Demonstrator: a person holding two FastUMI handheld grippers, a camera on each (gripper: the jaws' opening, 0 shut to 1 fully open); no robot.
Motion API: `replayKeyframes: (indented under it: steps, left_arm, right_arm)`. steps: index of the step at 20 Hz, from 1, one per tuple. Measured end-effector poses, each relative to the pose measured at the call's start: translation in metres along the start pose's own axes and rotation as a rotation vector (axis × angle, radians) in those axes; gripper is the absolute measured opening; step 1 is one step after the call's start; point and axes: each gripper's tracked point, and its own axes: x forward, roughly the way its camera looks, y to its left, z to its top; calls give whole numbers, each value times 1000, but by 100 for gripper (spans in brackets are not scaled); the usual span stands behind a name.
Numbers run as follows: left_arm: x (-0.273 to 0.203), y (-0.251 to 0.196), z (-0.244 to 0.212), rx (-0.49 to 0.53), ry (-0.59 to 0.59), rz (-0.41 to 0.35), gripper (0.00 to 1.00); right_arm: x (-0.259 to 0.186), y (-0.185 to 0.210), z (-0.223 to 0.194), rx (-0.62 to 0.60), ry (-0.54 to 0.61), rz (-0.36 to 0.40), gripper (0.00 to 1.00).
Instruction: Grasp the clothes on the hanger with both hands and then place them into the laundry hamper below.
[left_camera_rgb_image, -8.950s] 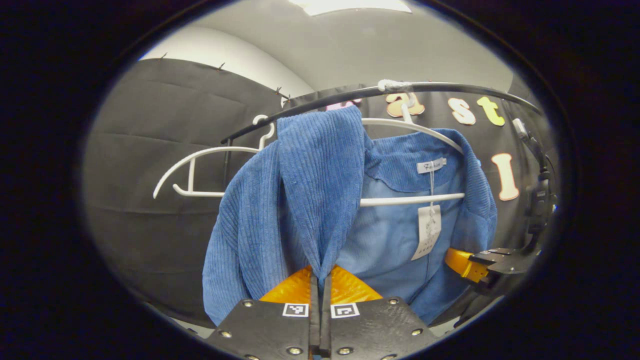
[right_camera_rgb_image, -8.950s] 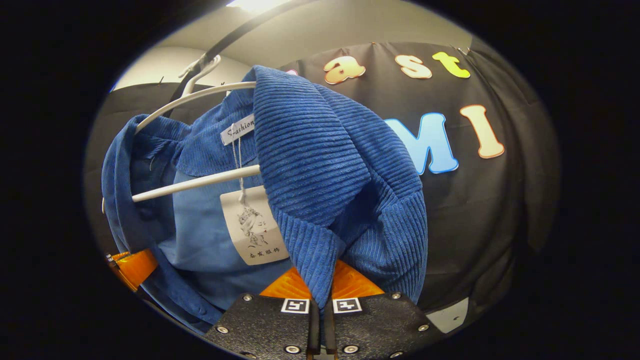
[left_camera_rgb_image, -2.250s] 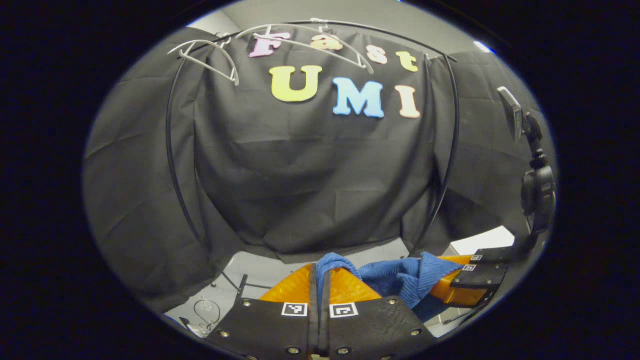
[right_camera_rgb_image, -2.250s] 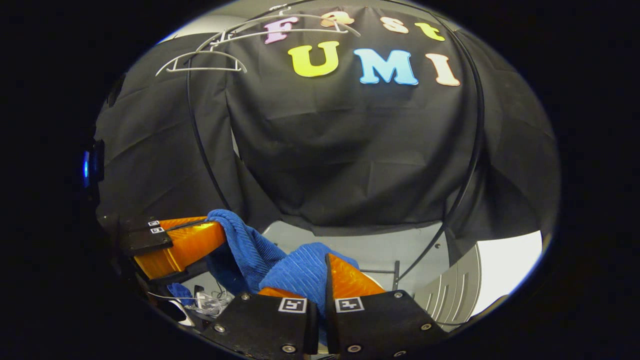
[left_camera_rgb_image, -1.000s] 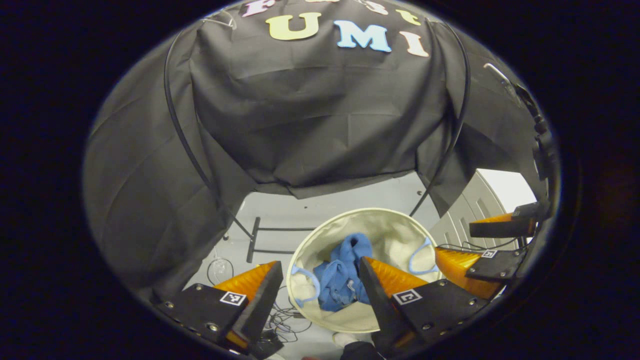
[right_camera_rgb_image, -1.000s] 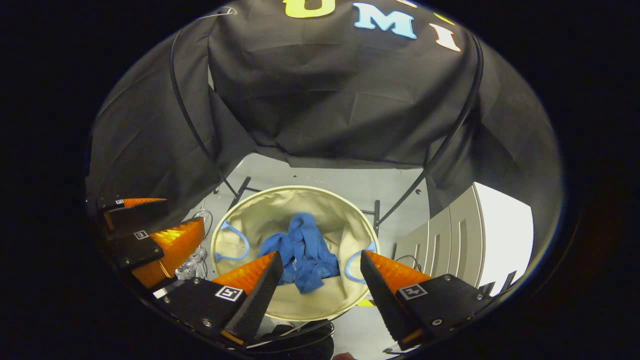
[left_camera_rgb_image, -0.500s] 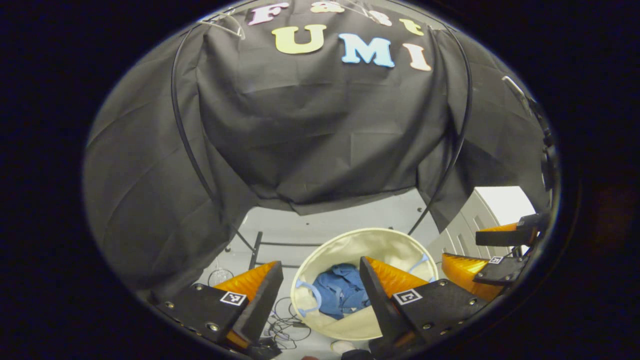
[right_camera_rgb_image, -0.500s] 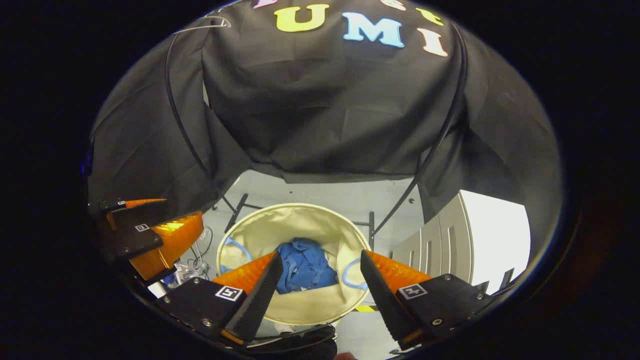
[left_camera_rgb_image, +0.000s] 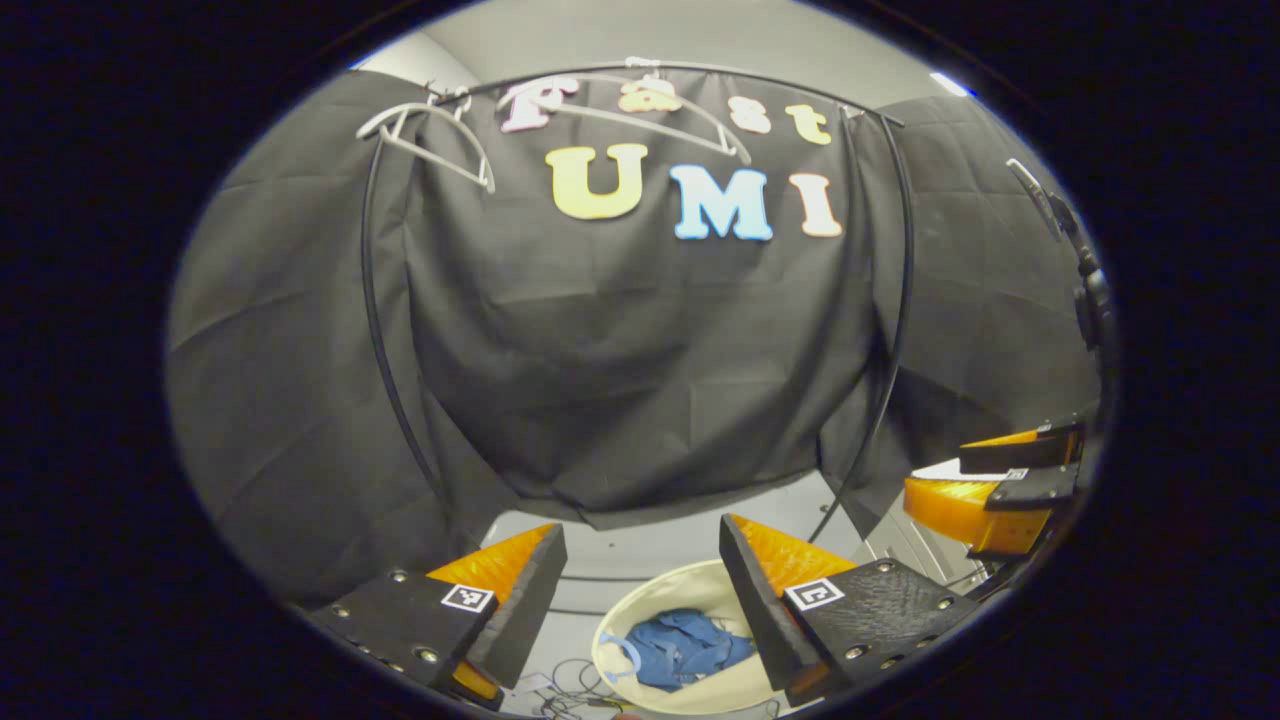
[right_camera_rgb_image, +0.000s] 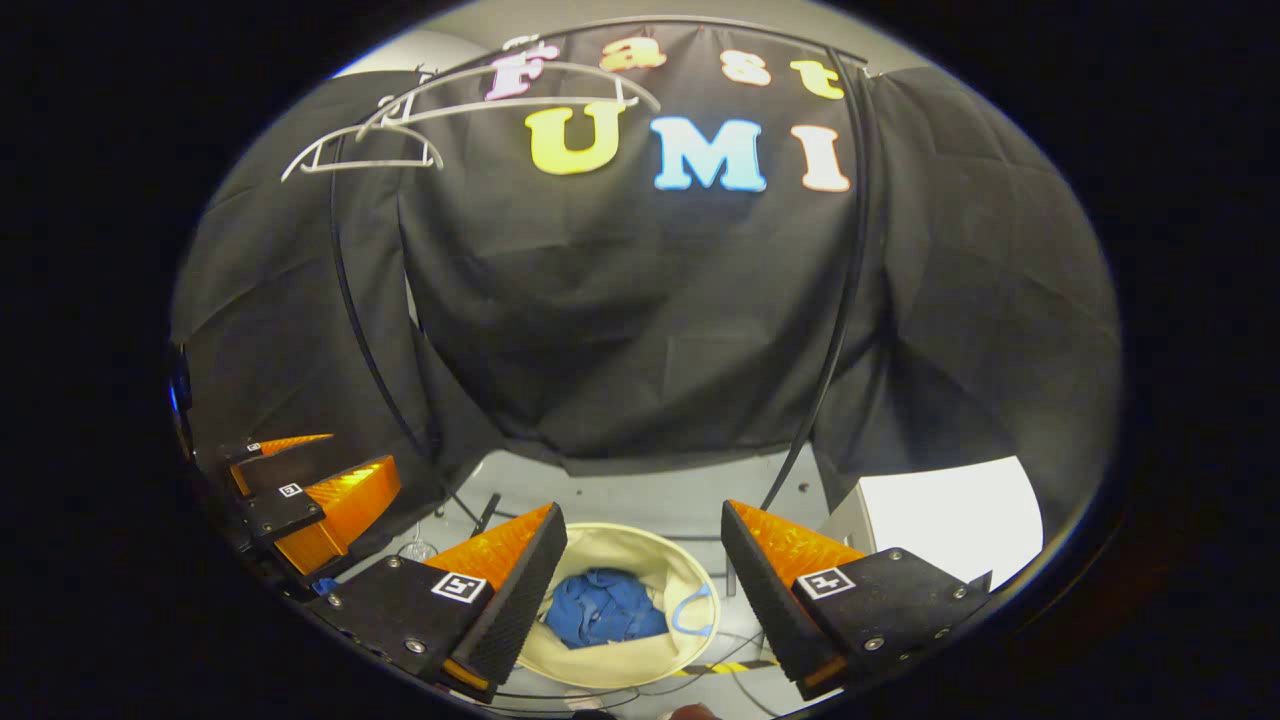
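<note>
The blue corduroy garment (right_camera_rgb_image: 605, 608) lies crumpled in a heap at the bottom of the cream laundry hamper (right_camera_rgb_image: 640, 552), at about 6 o'clock in the right gripper view, between that gripper's own two fingers. In the left gripper view the same garment (left_camera_rgb_image: 688, 650) sits inside the hamper (left_camera_rgb_image: 655, 600) near 6 o'clock, slightly toward 5.

Judging by how it has collapsed into soft folds, the garment is light, limp and not fragile; the ribbed cloth should give a firm, non-slippery bite. If it had to be taken up again, a raised fold or a thick edge such as the collar would be the place to pinch, ideally at two points well apart so it hangs evenly.

It is a mid-blue, with the ribbing hard to make out at this range, bunched rather than spread. A pale blue loop handle (right_camera_rgb_image: 693, 610) shows on the hamper's inner wall.

The right gripper (right_camera_rgb_image: 640, 580) stands with its jaws wide apart and holds nothing; the left gripper (left_camera_rgb_image: 640, 590) is likewise spread wide and empty. Both are well above the hamper. At 11 to 12 o'clock two white hangers (right_camera_rgb_image: 470, 115) hang bare on the black rail (right_camera_rgb_image: 845, 260). The placing looks done.
</note>
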Motion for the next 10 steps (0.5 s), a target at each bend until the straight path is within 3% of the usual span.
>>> replayKeyframes:
  steps: [5, 10]
  left_arm:
    - [-57, -9, 83, -16, -154, 29, 89]
    - [-120, -35, 160, -17, -292, 26, 89]
  right_arm:
    - [-57, -29, 66, 27, -172, -25, 96]
    - [-126, -58, 104, 9, -296, -34, 94]
